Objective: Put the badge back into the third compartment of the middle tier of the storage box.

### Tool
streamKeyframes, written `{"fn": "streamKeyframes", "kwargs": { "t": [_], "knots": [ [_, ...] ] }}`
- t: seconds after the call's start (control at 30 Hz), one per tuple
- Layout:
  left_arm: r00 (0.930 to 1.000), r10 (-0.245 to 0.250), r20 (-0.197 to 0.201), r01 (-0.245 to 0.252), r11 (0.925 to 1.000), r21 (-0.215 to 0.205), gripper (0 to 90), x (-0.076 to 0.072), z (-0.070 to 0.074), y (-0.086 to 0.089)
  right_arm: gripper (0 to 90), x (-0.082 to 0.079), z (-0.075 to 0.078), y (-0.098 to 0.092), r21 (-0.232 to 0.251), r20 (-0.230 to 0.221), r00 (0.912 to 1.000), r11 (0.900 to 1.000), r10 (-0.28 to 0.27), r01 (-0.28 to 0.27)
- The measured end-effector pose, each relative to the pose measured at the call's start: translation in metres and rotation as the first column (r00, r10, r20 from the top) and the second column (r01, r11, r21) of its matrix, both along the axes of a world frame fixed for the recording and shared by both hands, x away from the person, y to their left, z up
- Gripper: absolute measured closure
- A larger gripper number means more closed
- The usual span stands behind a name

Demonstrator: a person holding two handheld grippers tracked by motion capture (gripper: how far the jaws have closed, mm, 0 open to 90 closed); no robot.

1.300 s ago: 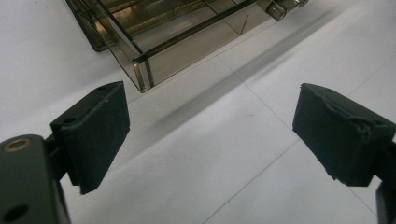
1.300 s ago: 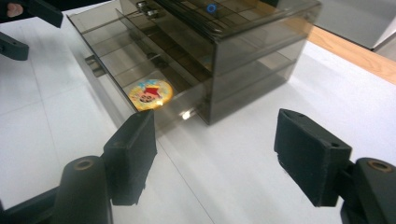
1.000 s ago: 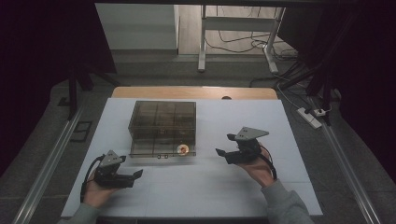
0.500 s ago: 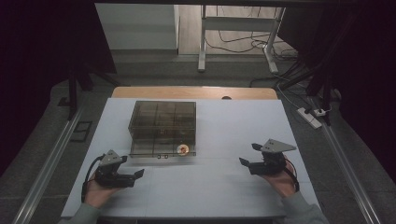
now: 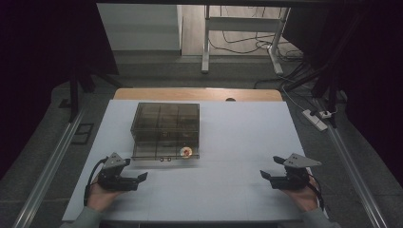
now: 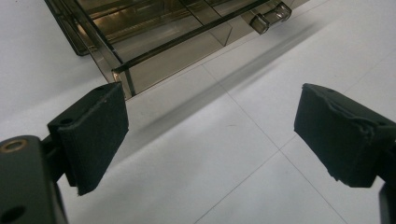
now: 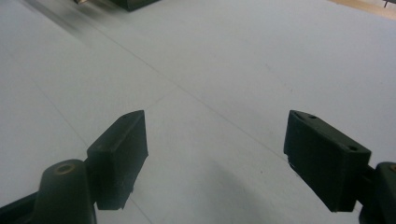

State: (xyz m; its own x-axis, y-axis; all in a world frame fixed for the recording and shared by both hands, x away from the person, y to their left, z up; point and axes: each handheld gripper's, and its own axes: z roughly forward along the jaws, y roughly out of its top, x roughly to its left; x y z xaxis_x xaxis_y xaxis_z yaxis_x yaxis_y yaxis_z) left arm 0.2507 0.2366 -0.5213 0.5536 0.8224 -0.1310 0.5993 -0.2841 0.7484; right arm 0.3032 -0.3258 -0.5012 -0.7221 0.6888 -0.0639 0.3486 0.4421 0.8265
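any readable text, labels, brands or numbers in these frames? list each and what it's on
None can be read.
Smoked plastic organizer box: no label or print visible.
Small round orange-and-white item at the box's front edge: any marking is too small to read.
Left claw and right claw: plain black pads, no lettering.
White table: seam lines only.

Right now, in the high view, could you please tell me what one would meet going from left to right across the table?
left gripper → smoky clear compartment box → small round orange-and-white item at the box's front → right gripper
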Motion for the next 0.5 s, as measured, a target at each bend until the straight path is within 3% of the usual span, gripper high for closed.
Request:
{"fn": "streamKeyframes", "kwargs": {
  "t": [0.07, 0.5],
  "knots": [
    [1.0000, -0.002, -0.001, 0.002, 1.0000, 0.003, 10.3, 0.0004, -0.0003, -0.0001, 21.1, 0.0001, -0.0020, -0.0005, -0.016, 0.001, 1.0000, 1.000, 0.001, -0.001],
    [1.0000, -0.003, 0.002, 0.003, 0.9999, 0.011, 10.4, 0.0001, -0.0007, -0.0007, 21.2, 0.0017, -0.0015, 0.0029, -0.009, -0.002, 0.9999, 1.000, 0.012, -0.012]
  ]
}}
